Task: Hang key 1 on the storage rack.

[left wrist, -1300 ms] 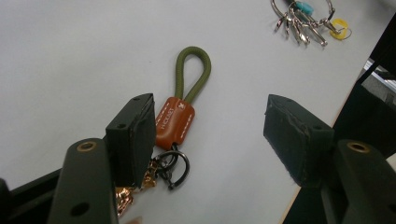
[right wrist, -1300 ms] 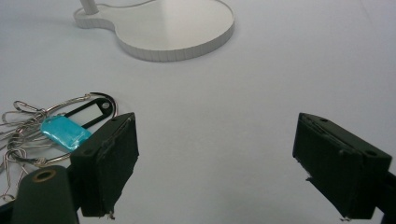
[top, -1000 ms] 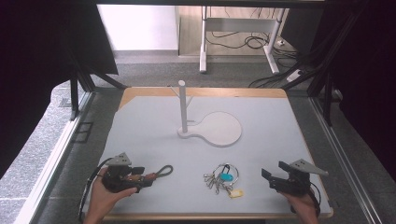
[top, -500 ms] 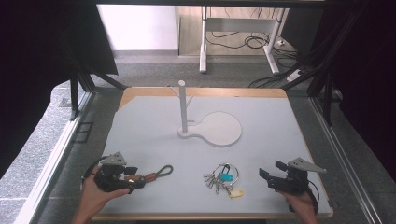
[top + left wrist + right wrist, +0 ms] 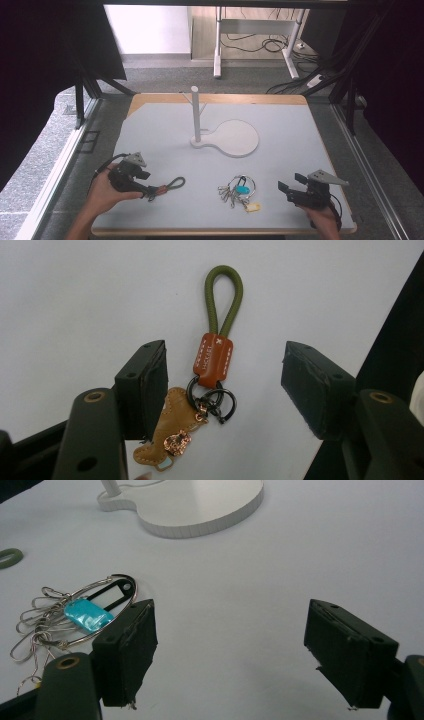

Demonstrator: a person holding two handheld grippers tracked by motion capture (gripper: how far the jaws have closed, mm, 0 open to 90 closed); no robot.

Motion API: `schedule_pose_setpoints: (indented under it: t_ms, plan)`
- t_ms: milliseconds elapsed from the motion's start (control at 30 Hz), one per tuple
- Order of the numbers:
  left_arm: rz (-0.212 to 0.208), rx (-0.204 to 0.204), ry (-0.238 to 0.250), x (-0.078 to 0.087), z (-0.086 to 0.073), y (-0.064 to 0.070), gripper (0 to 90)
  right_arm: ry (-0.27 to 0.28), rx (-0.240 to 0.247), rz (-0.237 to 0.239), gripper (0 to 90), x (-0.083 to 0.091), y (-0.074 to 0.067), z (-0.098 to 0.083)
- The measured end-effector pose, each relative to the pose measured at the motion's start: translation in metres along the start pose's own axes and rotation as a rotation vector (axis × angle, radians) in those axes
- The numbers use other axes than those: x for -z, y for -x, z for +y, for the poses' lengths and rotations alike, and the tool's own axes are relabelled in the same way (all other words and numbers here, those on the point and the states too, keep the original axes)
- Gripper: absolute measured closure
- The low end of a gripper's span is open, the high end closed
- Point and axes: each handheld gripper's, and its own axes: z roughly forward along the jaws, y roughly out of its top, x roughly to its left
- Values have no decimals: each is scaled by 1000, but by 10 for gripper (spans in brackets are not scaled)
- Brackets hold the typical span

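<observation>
A keychain with an olive cord loop (image 5: 222, 300), a brown leather tab and a tan leather charm lies flat on the grey table (image 5: 280, 150). My left gripper (image 5: 225, 370) stands open over it, with the rings and charm between the jaws and the pads apart from them. From above, the left gripper (image 5: 150, 191) points right at that keychain (image 5: 172, 184). My right gripper (image 5: 230, 630) is open with nothing between its fingers; its jaws have just been closing a little. It sits at the front right (image 5: 289, 186). A bunch of metal rings with a blue tag (image 5: 239, 191) (image 5: 82, 615) lies to its left.
A white stand with an upright post (image 5: 196, 112) and a round flat base (image 5: 235, 139) (image 5: 200, 505) sits mid-table. The table's wooden front edge (image 5: 225, 231) runs just below both hands. Black frame bars and cables lie beyond the table.
The left gripper has lifted slightly and shifted over the leather keychain, which lies where it was. The right hand and the ring bunch have stayed in place.
</observation>
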Motion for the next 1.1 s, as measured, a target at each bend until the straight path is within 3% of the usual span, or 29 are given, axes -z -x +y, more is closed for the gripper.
schedule_pose_setpoints:
  t_ms: [167,500,600,833,967,1100]
  plan:
    - [0,-27,-68,-14,6,1,368,-17,18,5,223,-3,-3,-1]
    - [-26,-78,-123,-28,21,6,407,-32,35,7,231,-5,-5,-2]
    - [-14,-119,-177,-33,27,7,440,-34,36,10,234,-5,-5,-2]
    - [-9,-153,-235,-41,34,7,471,-35,38,12,237,-4,-5,-2]
    - [24,-189,-298,-47,34,6,485,-37,51,21,237,-4,-5,-2]
    - [20,-188,-312,-52,36,6,492,-44,57,23,237,-5,-6,-2]
